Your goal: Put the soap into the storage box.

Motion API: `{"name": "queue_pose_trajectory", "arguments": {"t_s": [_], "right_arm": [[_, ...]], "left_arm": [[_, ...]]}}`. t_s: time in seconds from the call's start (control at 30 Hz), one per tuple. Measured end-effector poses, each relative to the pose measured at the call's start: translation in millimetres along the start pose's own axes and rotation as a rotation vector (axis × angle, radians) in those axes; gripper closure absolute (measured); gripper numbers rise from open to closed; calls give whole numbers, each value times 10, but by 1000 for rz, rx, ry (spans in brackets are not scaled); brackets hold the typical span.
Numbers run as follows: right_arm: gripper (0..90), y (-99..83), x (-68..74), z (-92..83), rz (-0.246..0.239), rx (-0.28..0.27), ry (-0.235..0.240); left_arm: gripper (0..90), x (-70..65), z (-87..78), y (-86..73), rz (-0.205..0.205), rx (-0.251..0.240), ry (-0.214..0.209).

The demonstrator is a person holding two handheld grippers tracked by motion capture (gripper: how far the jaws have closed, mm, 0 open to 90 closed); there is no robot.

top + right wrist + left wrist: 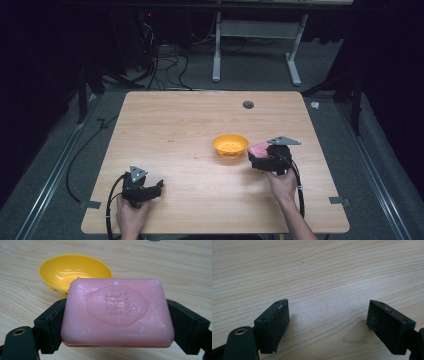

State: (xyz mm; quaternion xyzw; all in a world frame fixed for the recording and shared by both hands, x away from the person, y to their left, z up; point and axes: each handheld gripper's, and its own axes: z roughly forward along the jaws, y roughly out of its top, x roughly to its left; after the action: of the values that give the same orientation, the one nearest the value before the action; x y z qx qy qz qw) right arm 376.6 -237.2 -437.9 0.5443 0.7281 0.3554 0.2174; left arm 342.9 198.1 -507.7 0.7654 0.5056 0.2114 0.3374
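A pink soap bar (117,315), clamped by its short ends in the right hand-held gripper (117,322), hangs just beside the yellow dish (75,271). It looks rigid, compact and probably slick, so the end grip suits it. Its underside is hidden. The left hand-held gripper (328,322), well away from the dish, gapes empty over the worktop (317,270).

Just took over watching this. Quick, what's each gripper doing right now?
Left gripper: open, nothing between its jaws.
Right gripper: closed on the pink soap bar.
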Motion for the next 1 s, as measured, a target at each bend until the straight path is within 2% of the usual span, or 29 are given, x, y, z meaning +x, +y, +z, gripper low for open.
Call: {"name": "queue_pose_trajectory", "arguments": {"t_s": [0.57, 1.0], "right_arm": [[136, 177, 191, 120, -16, 14, 46], [136, 369, 305, 213, 7, 31, 56]], "left_arm": [[188, 0, 0, 0, 0, 0, 0], [187, 1, 0, 0, 1, 0, -1]]}}
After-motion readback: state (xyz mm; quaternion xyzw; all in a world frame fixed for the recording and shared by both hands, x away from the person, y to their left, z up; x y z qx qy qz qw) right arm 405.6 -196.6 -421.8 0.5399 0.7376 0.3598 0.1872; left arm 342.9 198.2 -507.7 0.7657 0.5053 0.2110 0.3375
